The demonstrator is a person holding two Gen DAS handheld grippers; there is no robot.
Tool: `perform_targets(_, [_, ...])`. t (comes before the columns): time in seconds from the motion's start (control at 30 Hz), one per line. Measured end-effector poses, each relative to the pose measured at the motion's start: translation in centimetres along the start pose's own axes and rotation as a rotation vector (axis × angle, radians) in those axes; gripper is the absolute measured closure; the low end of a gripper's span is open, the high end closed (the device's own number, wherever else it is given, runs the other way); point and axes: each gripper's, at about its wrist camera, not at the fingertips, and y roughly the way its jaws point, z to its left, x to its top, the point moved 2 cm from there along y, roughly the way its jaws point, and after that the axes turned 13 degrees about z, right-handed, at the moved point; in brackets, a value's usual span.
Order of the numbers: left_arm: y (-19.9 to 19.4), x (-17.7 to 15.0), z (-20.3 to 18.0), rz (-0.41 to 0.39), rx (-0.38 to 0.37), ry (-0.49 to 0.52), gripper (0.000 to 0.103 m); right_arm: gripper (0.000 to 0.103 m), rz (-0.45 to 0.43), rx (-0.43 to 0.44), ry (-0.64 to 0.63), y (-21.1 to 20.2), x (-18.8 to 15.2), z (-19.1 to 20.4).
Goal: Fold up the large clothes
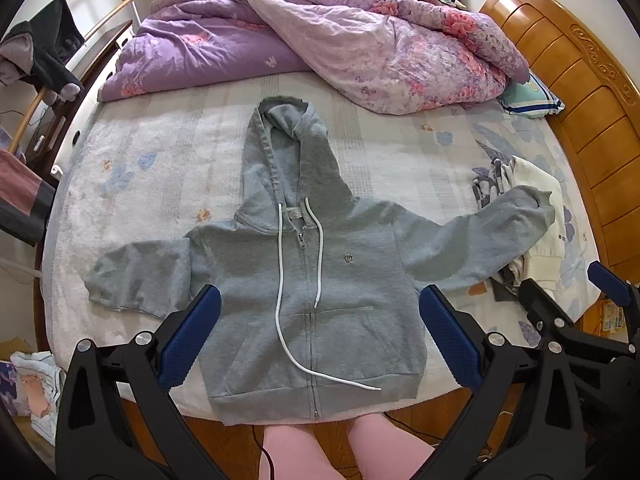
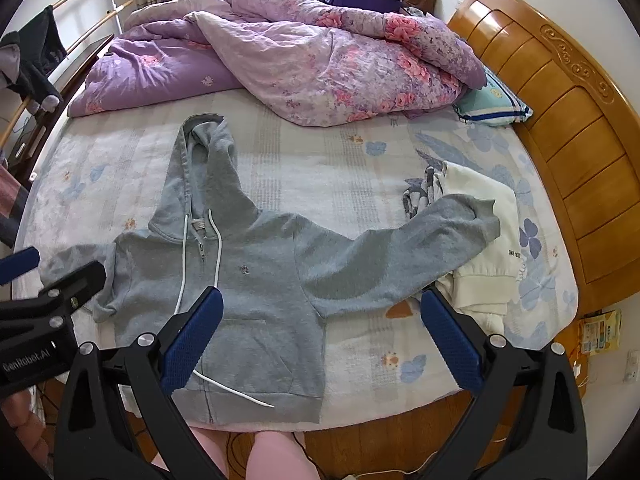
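A grey zip hoodie (image 1: 320,280) (image 2: 248,280) lies face up and spread flat on the bed, hood pointing away, both sleeves stretched out sideways, white drawstrings trailing over its front. Its right sleeve end (image 2: 472,220) rests on a cream garment (image 2: 488,240). My left gripper (image 1: 320,308) hangs open above the hoodie's lower front with nothing between its blue pads. My right gripper (image 2: 322,312) is open too, above the hoodie's right side and the bare sheet, holding nothing. The right gripper (image 1: 568,292) shows at the right edge of the left wrist view.
A bunched purple floral quilt (image 1: 320,40) fills the far half of the bed. A wooden headboard (image 2: 560,140) runs along the right, with a pillow (image 2: 492,104) beside it. Other clothes (image 1: 520,216) lie at the right. A rack with dark garments (image 1: 40,52) stands left. A person's legs (image 1: 340,452) are at the near edge.
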Motion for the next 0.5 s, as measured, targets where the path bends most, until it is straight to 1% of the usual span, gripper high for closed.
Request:
perform_targets(0.2, [-1.4,-0.3,-0.9,-0.005,-0.002,-0.003,0.004,0.008,-0.015,0.017,-0.015,-1.3,-0.2,-0.7])
perform_targets(0.5, [-2.5,-0.4,-1.8,-0.024,0.0,0.007,0.004,0.008,-0.023,0.014,-0.028,-2.0,-0.2,-1.3])
